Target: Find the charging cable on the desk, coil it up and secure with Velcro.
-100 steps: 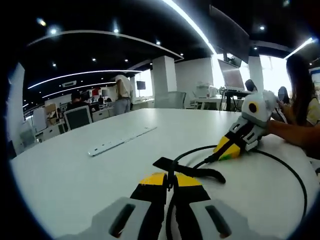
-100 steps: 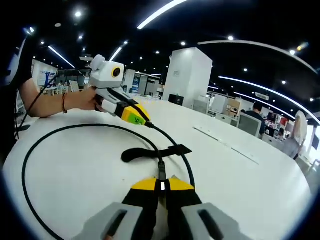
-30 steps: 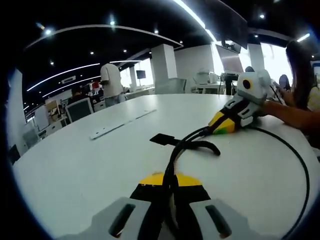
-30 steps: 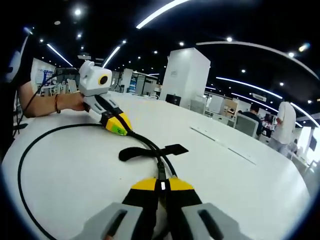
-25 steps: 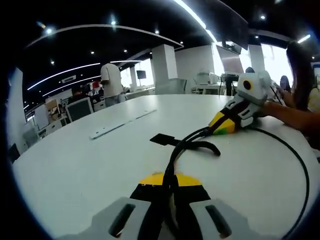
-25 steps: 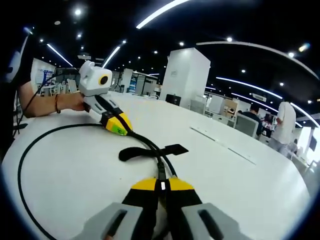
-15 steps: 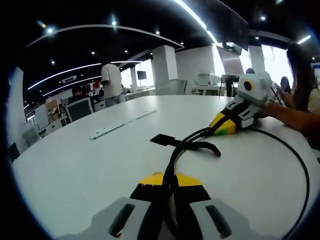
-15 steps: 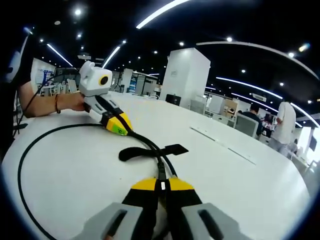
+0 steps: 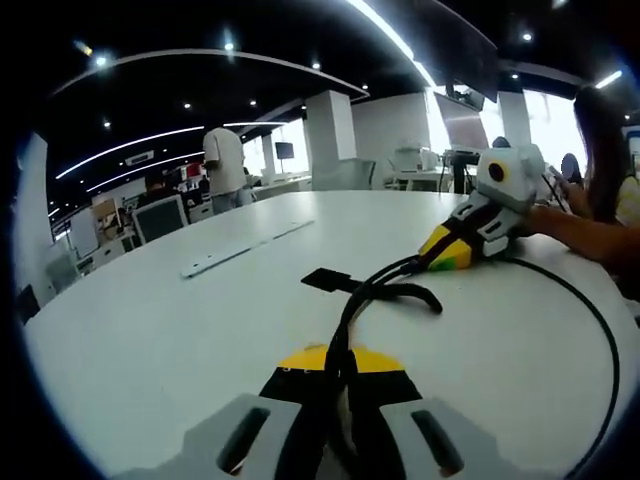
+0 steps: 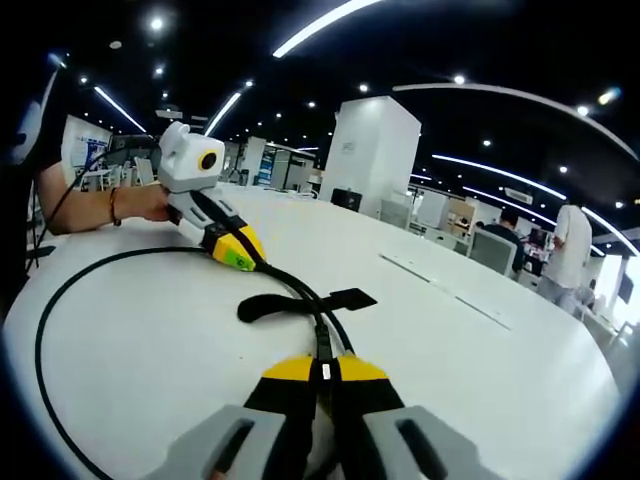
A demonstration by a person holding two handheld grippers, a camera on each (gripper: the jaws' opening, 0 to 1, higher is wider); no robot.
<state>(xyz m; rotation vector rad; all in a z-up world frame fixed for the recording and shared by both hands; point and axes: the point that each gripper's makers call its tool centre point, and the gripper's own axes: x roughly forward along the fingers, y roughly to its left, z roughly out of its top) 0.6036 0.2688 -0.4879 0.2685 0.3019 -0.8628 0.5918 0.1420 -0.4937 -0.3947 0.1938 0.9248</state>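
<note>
A black charging cable (image 9: 348, 312) lies on the white round table (image 9: 150, 340). My left gripper (image 9: 335, 362) is shut on two strands of it that run side by side. Those strands lead to my right gripper (image 9: 432, 262), which is shut on the cable beside the black Velcro strap (image 9: 328, 279). A wide loop (image 9: 600, 335) sweeps off to the right. In the right gripper view, my right gripper (image 10: 322, 370) pinches the cable (image 10: 298, 288) near the Velcro strap (image 10: 290, 303). The left gripper (image 10: 250, 263) holds it further on, and the loop (image 10: 42, 325) curves left.
A flat metal strip (image 9: 245, 258) lies on the table beyond the cable, also seen as the strip (image 10: 452, 291) at right. A person (image 9: 600, 190) sits at the table's right side, a hand (image 10: 140, 205) holds the left gripper. Office chairs and a pillar stand behind.
Since 3.3 s ago the two grippers drew the cable strands together into a doubled line, and the strap shifted. Over the last second nothing has moved except a person walking in the background.
</note>
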